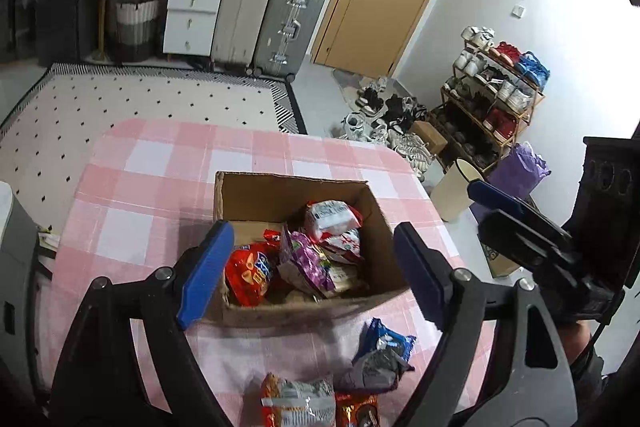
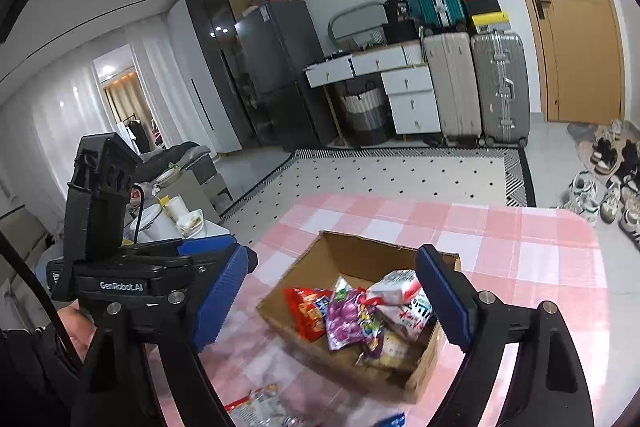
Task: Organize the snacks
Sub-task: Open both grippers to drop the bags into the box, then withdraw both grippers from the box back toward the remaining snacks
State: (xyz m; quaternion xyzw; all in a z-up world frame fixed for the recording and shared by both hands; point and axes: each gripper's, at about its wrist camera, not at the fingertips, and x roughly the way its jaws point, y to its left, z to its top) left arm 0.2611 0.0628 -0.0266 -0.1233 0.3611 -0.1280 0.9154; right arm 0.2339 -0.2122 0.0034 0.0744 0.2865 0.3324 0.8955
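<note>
While both tools (image 1: 308, 269) (image 2: 340, 301) hang spread and empty, the snack box (image 1: 376, 223) sits just beyond them.

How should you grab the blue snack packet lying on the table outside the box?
Best guess: pinch the blue packet across its crinkled upper end, coming down from above. It lies flat on the tablecloth, partly over a grey packet, so a side approach would likely nudge both. The left gripper is open and close.

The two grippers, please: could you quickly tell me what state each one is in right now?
Left gripper: open, holding nothing, above the cardboard box.
Right gripper: open, holding nothing.
</note>
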